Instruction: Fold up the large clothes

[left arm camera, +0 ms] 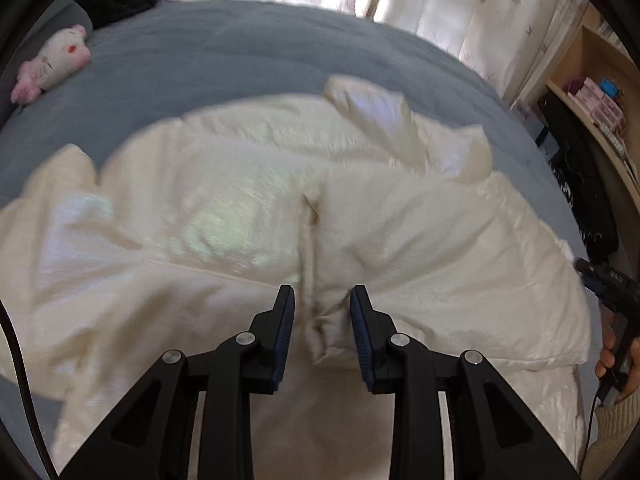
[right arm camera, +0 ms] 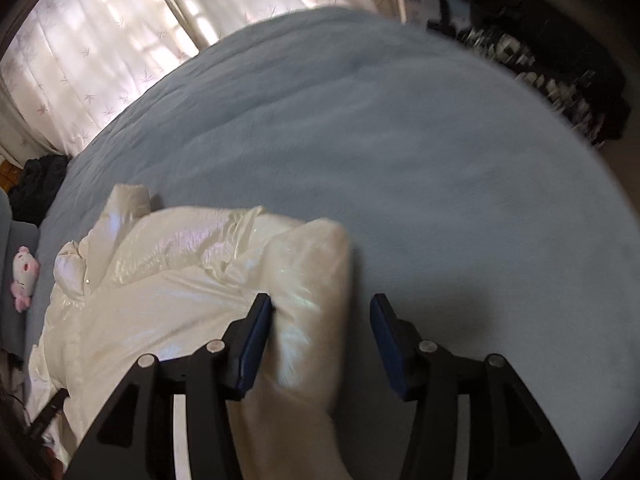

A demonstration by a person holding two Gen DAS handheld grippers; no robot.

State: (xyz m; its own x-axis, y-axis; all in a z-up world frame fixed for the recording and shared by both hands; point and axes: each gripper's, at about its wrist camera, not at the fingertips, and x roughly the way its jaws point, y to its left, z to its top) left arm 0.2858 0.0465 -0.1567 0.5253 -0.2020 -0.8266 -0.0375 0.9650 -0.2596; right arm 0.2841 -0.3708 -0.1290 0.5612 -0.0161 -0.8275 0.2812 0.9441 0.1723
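Fingers of both the left gripper [left arm camera: 322, 296] and right gripper [right arm camera: 321, 305] spread apart over glossy, puffy cream jacket [left arm camera: 248, 208].

1. You have no readable text, brand or number in either wrist view.
2. The pink boxes [left arm camera: 600, 100] on the shelf [left arm camera: 576, 92] at two o'clock in your left view carry print too small to read.
3. The dark patterned fabric [right arm camera: 560, 80] at one o'clock in your right view shows white marks, blurred beyond reading.
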